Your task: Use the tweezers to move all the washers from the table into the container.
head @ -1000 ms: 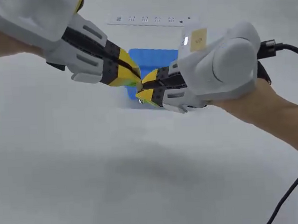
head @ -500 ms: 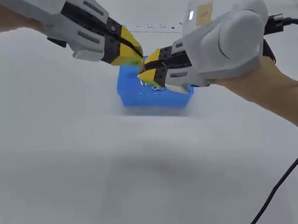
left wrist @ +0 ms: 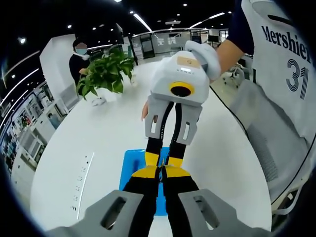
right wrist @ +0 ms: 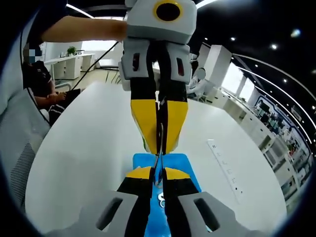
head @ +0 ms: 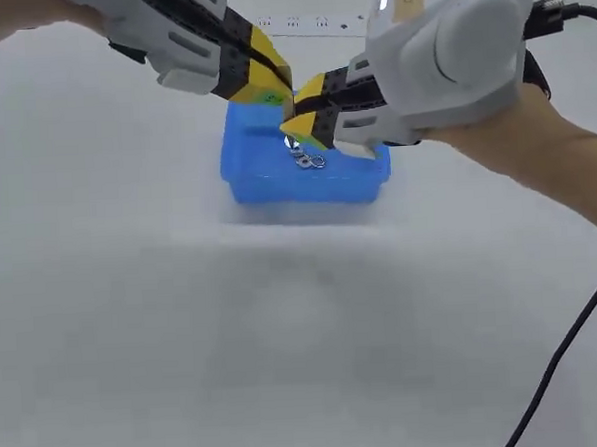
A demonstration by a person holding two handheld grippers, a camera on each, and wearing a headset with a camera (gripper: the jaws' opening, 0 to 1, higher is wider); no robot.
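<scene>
A blue container (head: 266,180) sits on the white table with a few washers (head: 309,161) inside. Above it, my left gripper (head: 280,92) comes in from the upper left and my right gripper (head: 295,124) from the right, tip to tip. Thin metal tweezers (right wrist: 160,138) run between the two sets of yellow jaws, and both grippers look shut on them. In the right gripper view, my right gripper (right wrist: 158,174) faces the left gripper (right wrist: 159,148) over the container (right wrist: 180,163) and washers (right wrist: 162,200). In the left gripper view, my left gripper (left wrist: 159,173) meets the right gripper (left wrist: 163,162) above the container (left wrist: 129,165).
A white power strip (head: 313,24) lies behind the container. A black cable (head: 566,360) trails from the right gripper across the table's right side. A potted plant (left wrist: 106,74) stands at the table's far edge, with a person (left wrist: 79,59) beyond it.
The head camera has shifted, so the container now shows more fully, with washers in it. Both grippers stay tip to tip above it.
</scene>
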